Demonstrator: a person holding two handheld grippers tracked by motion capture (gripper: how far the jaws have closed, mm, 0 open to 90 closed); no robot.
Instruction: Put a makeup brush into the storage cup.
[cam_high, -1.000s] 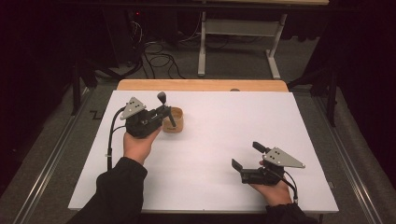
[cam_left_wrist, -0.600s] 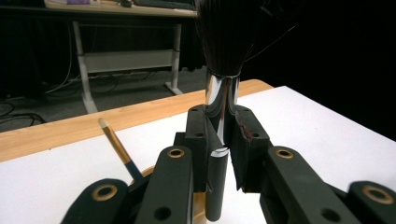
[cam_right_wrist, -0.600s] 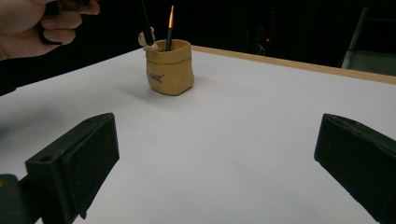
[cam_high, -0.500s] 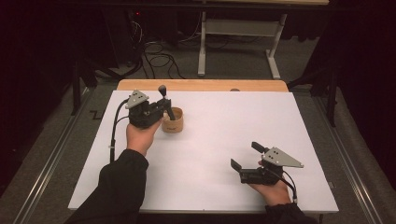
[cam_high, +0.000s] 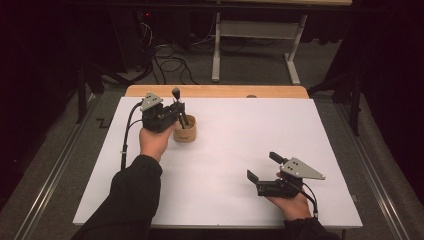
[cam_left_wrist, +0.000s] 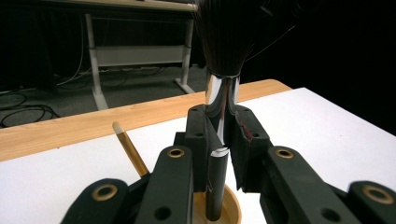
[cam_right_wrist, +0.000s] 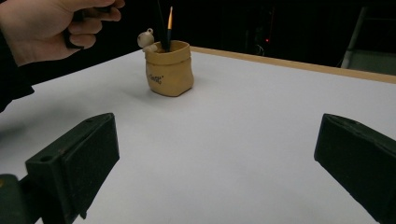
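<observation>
Left hand-held gripper (cam_left_wrist: 222, 140) around brush (cam_left_wrist: 223, 93)

The table (cam_high: 220, 165) has a white top surface with a wooden strip (cam_high: 215, 91) exposed along its far edge. One small tan pot (cam_high: 184, 129) stands directly on the white surface, toward the far left. It stands upright.

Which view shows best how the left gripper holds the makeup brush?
The left gripper view: the left gripper is clamped on the brush at its silver ferrule, bristles up, handle down in the tan cup. The high view shows brush and cup small. The right gripper view shows its dark handle above the cup.
</observation>
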